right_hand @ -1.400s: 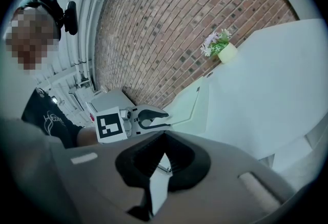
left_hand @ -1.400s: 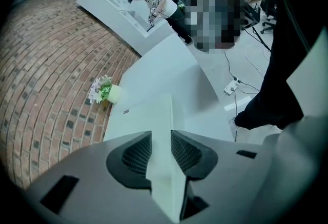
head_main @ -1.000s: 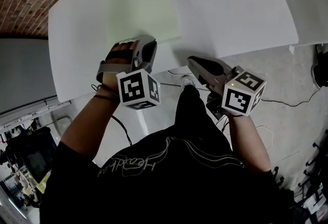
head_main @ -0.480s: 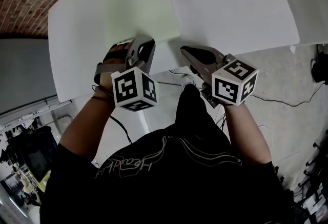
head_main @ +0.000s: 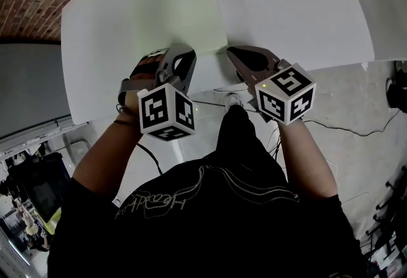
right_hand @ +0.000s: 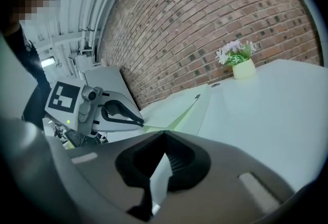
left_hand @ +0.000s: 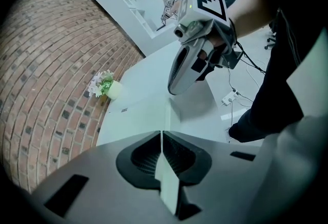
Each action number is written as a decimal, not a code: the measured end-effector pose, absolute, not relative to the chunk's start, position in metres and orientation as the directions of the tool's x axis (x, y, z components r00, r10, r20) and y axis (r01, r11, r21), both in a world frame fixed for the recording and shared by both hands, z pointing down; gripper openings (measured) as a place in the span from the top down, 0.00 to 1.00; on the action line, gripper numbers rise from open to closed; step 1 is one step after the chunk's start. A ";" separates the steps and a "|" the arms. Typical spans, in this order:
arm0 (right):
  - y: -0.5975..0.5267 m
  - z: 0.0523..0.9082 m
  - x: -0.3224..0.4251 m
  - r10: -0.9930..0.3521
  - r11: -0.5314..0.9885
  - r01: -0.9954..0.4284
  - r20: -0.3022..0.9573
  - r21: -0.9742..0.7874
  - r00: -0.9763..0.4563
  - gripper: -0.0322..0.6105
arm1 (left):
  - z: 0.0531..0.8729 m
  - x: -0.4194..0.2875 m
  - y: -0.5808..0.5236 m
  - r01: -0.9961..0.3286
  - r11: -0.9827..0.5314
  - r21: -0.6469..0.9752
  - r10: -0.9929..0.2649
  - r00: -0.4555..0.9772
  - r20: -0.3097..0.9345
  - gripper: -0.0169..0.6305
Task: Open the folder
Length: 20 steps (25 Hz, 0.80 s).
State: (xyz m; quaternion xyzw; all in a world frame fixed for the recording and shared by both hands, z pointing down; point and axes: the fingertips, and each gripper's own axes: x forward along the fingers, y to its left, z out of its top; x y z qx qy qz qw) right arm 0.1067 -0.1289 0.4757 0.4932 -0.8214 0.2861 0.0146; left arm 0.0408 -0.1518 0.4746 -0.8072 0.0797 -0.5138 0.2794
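Folder [head_main: 184, 9] lies upper centre in the head view, on the desk [head_main: 286, 9]. Our left tool [left_hand: 161, 135] has just been closing and now pinches its near edge. Our right tool [right_hand: 164, 135] is clenched empty beside the corner. If we've caught both covers, it'll drag unopened.

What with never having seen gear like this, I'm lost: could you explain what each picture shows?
A person holds a two-jaw gripper in each hand. The head view looks down from a camera on the person's head; the other two come from cameras riding on each gripper, looking along its jaws. On the white table lies a pale green folder; a small flower pot stands near the brick wall. The left gripper has just been closing its jaws and pinches the folder's near edge; the right gripper is shut on a thin pale sheet too, apparently the folder's corner.
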 end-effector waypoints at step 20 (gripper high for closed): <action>-0.150 0.462 0.105 -0.795 0.391 -0.796 0.266 -0.462 -0.545 0.95 | 0.470 0.049 -0.154 0.125 -0.812 -0.570 -0.434 0.524 0.733 0.95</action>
